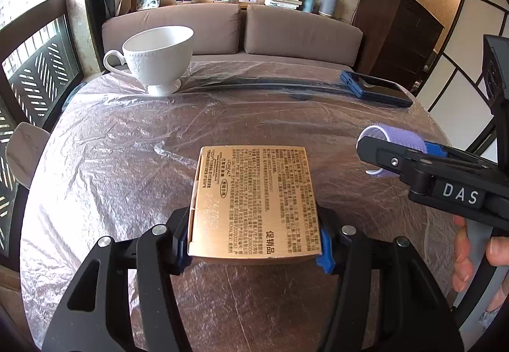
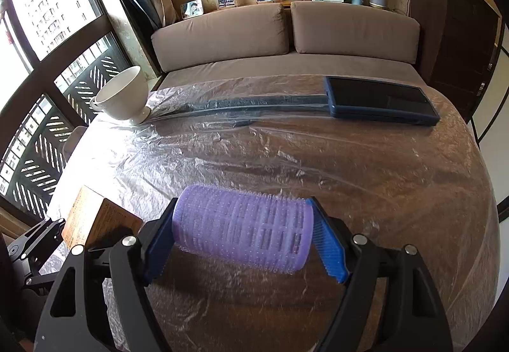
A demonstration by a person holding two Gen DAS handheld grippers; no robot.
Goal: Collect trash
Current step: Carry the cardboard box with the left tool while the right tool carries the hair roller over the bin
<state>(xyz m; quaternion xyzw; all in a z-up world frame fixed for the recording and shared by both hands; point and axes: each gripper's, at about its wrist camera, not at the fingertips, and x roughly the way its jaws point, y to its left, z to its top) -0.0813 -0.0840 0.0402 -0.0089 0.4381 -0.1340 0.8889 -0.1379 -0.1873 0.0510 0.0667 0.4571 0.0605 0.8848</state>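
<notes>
My left gripper is shut on a gold cardboard box with printed text, held just above the table. The box also shows at the left of the right wrist view. My right gripper is shut on a purple hair roller, gripped end to end between the blue pads and held over the table. In the left wrist view the roller and right gripper are at the right, beside the box.
A round table covered in crinkled clear plastic film. A white footed cup stands at the far left, a dark blue phone lies at the far right. A brown sofa is behind the table, a window to the left.
</notes>
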